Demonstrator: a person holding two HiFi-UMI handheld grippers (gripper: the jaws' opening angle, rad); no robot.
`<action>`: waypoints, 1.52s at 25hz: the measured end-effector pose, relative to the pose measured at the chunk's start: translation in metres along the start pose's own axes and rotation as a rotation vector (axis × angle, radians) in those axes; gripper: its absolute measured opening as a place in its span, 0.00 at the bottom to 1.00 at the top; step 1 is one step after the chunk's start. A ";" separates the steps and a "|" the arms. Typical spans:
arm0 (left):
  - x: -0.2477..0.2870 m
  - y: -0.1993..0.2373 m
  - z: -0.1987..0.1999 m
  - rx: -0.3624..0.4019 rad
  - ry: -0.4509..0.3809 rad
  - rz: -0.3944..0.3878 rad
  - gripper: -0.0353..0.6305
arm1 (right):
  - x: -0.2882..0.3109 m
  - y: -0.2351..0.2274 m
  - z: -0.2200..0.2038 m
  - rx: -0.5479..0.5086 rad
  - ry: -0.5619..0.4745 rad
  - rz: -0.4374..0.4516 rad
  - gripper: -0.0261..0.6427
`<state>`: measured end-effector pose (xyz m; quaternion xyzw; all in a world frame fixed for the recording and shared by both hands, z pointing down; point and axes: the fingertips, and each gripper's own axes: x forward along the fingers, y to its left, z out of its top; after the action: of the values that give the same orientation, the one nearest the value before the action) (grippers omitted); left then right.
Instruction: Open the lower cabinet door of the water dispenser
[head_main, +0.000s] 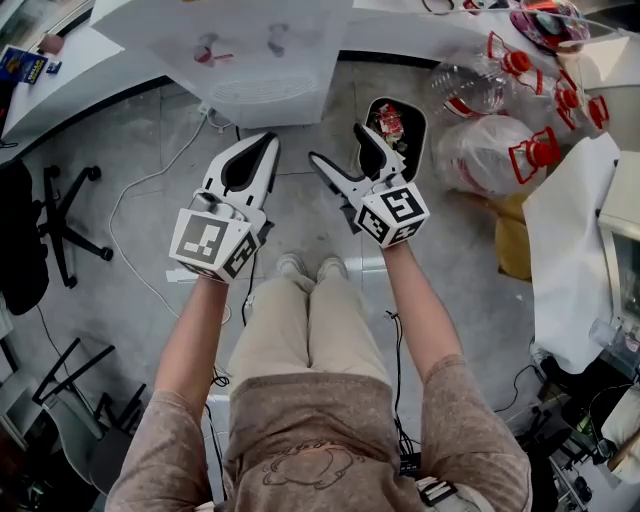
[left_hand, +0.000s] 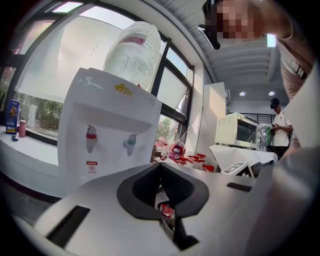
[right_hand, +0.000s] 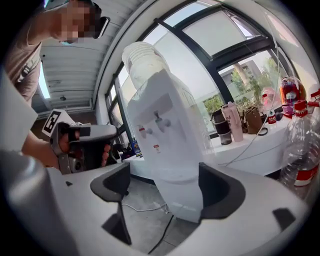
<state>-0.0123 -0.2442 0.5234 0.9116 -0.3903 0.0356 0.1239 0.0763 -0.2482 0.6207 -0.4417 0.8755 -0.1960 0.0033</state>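
Head view: the water dispenser (head_main: 262, 62) stands in front of the person, both grippers held near its front, not touching it. The left gripper (head_main: 266, 142) is closed and empty; the right gripper (head_main: 340, 148) gapes wide, gripping nothing.

1. In the head view, the picture's top edge cuts off the water dispenser (head_main: 300, 70). Seen from above, its lower cabinet door does not show.
2. In the left gripper view, the left gripper (left_hand: 160, 166) covers the dispenser's lower half with its own body, door included.
3. In the right gripper view, the dispenser is smeared by motion blur, and the door's outline cannot be made out.
4. The right gripper (head_main: 336, 143) hides part of the waste bin (head_main: 420, 130).
5. The left edge cuts off the office chair (head_main: 55, 225).
6. The print on the dispenser's red label (left_hand: 92, 166) is too small to read.
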 end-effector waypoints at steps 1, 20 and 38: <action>0.000 0.001 -0.002 0.005 0.000 -0.002 0.08 | 0.006 -0.007 -0.007 -0.005 0.015 -0.001 0.66; 0.009 0.033 -0.064 0.000 0.024 0.003 0.08 | 0.117 -0.126 -0.135 -0.071 0.266 -0.068 0.65; 0.003 0.047 -0.082 -0.019 0.072 0.009 0.08 | 0.163 -0.160 -0.141 -0.181 0.324 -0.079 0.47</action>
<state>-0.0420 -0.2566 0.6129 0.9069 -0.3898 0.0655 0.1462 0.0750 -0.4121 0.8332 -0.4370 0.8606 -0.1848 -0.1853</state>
